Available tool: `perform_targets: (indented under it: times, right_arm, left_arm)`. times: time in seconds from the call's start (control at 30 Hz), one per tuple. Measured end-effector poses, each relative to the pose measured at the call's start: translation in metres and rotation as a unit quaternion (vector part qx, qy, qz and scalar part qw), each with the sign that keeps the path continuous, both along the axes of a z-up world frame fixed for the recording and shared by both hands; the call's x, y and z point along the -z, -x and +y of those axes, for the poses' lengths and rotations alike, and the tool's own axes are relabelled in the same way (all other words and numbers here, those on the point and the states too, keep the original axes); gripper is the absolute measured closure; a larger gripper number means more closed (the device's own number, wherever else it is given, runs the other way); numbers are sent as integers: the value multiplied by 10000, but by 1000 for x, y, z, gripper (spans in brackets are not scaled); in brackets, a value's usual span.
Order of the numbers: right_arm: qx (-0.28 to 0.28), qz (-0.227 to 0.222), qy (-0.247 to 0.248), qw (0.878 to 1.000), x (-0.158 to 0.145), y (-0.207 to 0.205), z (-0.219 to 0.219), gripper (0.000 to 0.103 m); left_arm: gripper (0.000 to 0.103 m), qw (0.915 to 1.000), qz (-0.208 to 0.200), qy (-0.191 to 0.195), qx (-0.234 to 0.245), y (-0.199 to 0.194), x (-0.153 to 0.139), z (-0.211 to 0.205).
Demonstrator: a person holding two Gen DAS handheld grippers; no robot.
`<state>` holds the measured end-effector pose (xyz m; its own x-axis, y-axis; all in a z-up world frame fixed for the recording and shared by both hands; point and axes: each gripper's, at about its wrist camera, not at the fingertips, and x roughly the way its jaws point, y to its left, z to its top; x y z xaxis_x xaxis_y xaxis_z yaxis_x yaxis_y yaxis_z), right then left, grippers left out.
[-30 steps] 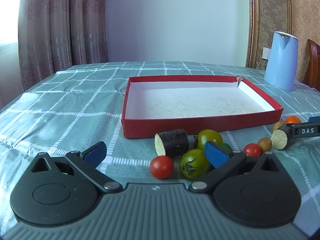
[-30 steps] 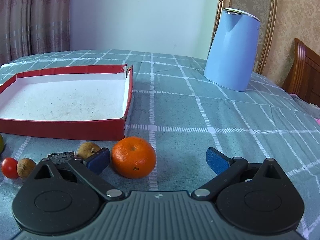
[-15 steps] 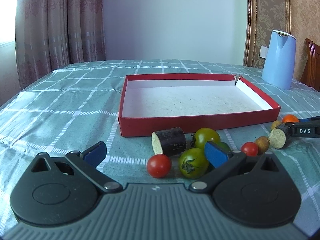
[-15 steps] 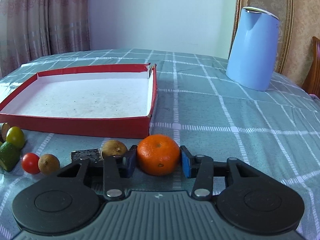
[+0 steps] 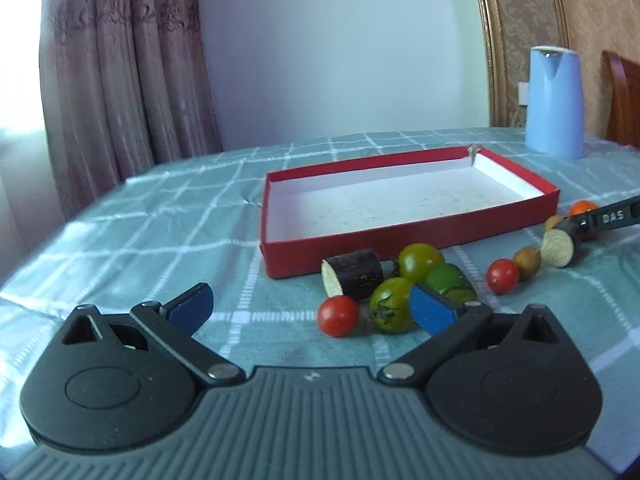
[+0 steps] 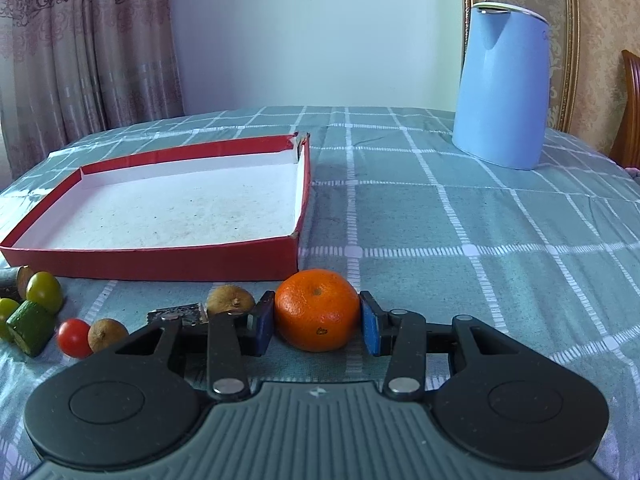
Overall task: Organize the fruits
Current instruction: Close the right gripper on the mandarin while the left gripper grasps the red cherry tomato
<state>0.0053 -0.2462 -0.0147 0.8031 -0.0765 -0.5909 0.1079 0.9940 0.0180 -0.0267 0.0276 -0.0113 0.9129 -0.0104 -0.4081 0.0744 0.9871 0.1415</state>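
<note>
An orange [image 6: 316,304] rests on the checked tablecloth just in front of the red box's [image 6: 160,264] right corner, and my right gripper [image 6: 317,322] is shut on it, blue pads pressed to both sides. That gripper's finger [image 5: 612,218] also shows far right in the left wrist view. My left gripper [image 5: 311,309] hovers open over the cloth, nothing between its fingers. Just beyond it lie a red cherry tomato [image 5: 338,316], two green tomatoes [image 5: 390,310], an aubergine piece [image 5: 354,274] and a cucumber piece [image 5: 450,282]. The white-lined box [image 5: 400,236] holds nothing.
More produce lies between the grippers: a red tomato [image 6: 74,337], two brown longans [image 6: 231,299] and a second aubergine piece [image 5: 560,246]. A blue kettle [image 6: 502,88] stands at the back right, a wooden chair [image 5: 624,96] beyond it. Curtains hang behind the table.
My right gripper's jaws went from wide open beside the orange to closed on it. The left gripper stayed open and rolled slightly, so the box now looks tilted.
</note>
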Motion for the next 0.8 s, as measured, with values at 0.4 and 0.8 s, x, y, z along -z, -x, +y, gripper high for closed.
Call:
perform_targets:
  times: [0.4,0.8]
  right_arm:
    - [54,-23,-51,10000,1,0,-1,60]
    - [58,8,-59,10000,1,0,-1,60]
  left_arm:
    - [0,9979,379,-415,320,-15,4,16]
    - [8,9952,794,-526,234,-40,7,10]
